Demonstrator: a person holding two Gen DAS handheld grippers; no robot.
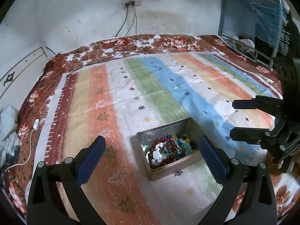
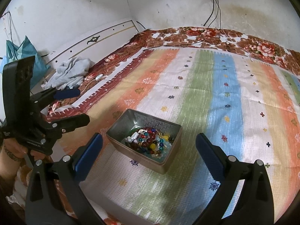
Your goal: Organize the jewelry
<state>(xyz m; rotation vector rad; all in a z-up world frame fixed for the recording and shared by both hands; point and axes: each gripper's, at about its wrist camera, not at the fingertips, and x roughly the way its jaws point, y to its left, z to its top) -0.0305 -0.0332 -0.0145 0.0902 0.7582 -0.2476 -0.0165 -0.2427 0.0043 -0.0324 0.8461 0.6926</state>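
An open metal tin (image 1: 165,128) sits on a striped cloth (image 1: 142,86) on a bed. It holds a pile of beaded bracelets (image 1: 169,150) in red, blue, yellow and white. The tin (image 2: 120,125) and beads (image 2: 150,140) also show in the right wrist view. My left gripper (image 1: 151,146) is open and empty, its fingers either side of the tin and above it. My right gripper (image 2: 149,141) is open and empty over the tin. Each gripper shows in the other's view: the right one (image 1: 234,120) at right, the left one (image 2: 84,106) at left.
A floral blanket (image 1: 168,41) lies under the cloth. Cables (image 1: 129,28) hang from a wall socket (image 1: 132,1) onto the bed's far edge. A grey towel (image 2: 71,71) and a white switch on a cord (image 2: 98,77) lie at left. A metal rack with clothes (image 1: 262,18) stands at right.
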